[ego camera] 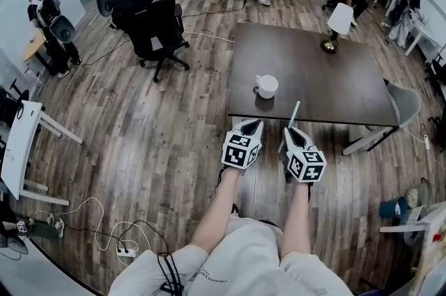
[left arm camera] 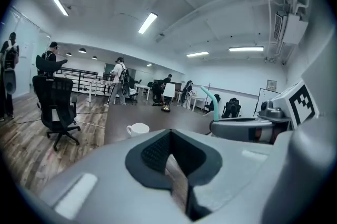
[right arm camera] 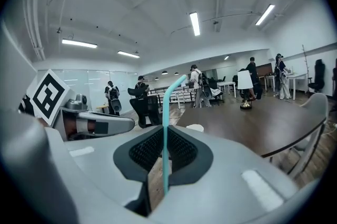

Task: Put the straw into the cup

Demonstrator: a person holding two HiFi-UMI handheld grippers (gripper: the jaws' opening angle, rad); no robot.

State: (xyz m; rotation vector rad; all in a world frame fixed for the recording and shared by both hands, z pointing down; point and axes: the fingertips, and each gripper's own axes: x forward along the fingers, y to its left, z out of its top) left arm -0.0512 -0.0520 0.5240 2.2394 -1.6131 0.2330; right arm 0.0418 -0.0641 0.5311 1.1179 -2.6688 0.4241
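A white cup (ego camera: pixel 266 86) with a handle stands on the dark brown table (ego camera: pixel 327 82), near its front edge; it also shows small in the left gripper view (left arm camera: pixel 138 129). My right gripper (ego camera: pixel 290 129) is shut on a teal bent straw (ego camera: pixel 294 112), which rises between its pads in the right gripper view (right arm camera: pixel 166 133). The straw tip pokes past the table's front edge, right of the cup. My left gripper (ego camera: pixel 252 126) is shut with nothing in it, just short of the table edge below the cup.
A lamp with a white shade (ego camera: pixel 337 24) stands at the table's far side. A grey chair (ego camera: pixel 401 110) sits at the table's right corner and black office chairs (ego camera: pixel 157 30) stand to the left. Several people stand at the room's back. Cables (ego camera: pixel 104 235) lie on the floor.
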